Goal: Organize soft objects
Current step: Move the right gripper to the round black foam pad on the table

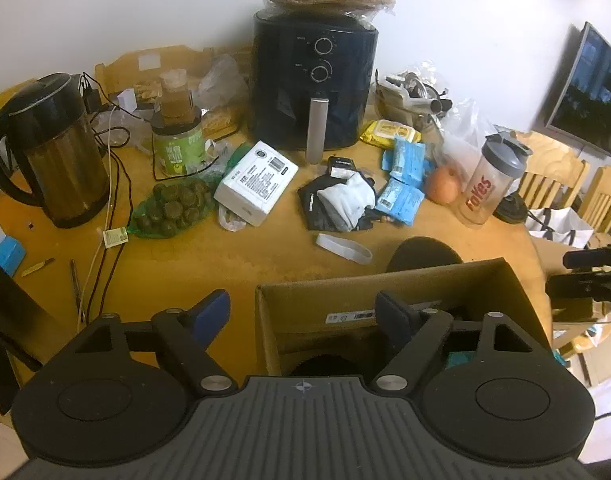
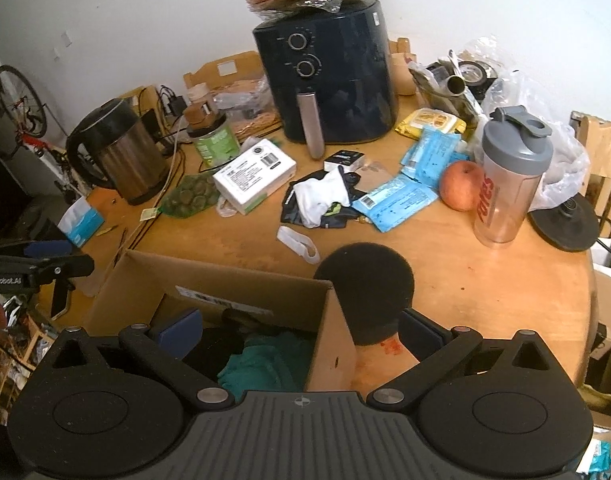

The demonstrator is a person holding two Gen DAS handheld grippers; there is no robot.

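I counted one round wooden table [image 2: 485, 280], one dark air fryer [image 2: 329, 80] far ahead of my grippers, one open cardboard box [image 2: 209, 280] directly beneath them, and one kettle [image 2: 121, 156] ahead to the left. One shaker bottle [image 2: 509, 184] ahead right read "rules" in red, as best I could tell. The soft things: one black foam disc [image 2: 365, 292] against the box's right wall, one black-and-white sock pile [image 2: 321, 200] ahead, teal cloth [image 2: 265, 360] inside the box. My left gripper [image 1: 305, 312] stood apart, empty; my right gripper [image 2: 301, 330] was spread too, straddling the box's corner and gripping nothing.
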